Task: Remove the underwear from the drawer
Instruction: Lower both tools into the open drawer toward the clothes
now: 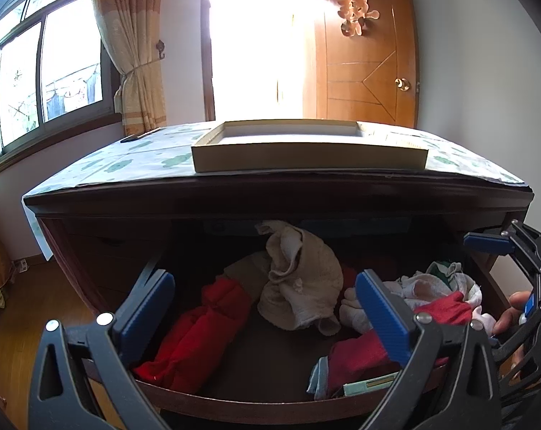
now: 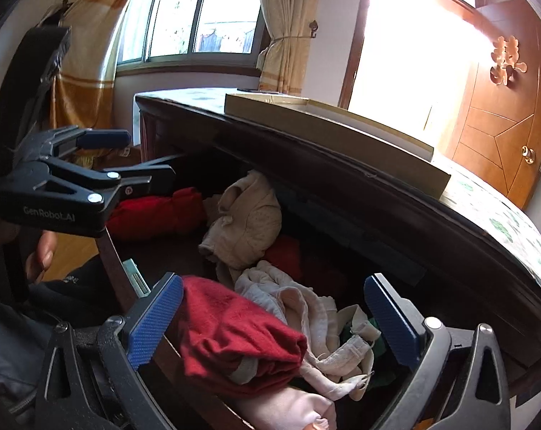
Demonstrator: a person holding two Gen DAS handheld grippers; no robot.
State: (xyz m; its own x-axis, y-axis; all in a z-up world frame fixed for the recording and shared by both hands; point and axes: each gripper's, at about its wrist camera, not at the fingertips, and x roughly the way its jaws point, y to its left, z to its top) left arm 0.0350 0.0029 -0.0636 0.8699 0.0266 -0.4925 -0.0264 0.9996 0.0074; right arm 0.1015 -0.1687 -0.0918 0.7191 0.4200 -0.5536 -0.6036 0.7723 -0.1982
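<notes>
The dark wooden drawer (image 1: 234, 399) stands pulled open under the desk, full of loose clothes. A beige crumpled garment (image 1: 299, 279) lies in the middle; it also shows in the right wrist view (image 2: 245, 218). A red folded garment (image 1: 202, 333) lies at the left. A red garment (image 2: 234, 333) and whitish underwear (image 2: 306, 308) lie at the right. My left gripper (image 1: 266, 308) is open above the drawer's middle, holding nothing. My right gripper (image 2: 274, 319) is open over the red and whitish pile, holding nothing.
A shallow cardboard tray (image 1: 306, 150) sits on the desk top (image 1: 127, 165), which overhangs the drawer's back. A window and tied curtain (image 1: 134, 53) are at the left, a wooden door (image 1: 370, 61) behind. The left gripper's body (image 2: 73, 186) shows at the drawer's left.
</notes>
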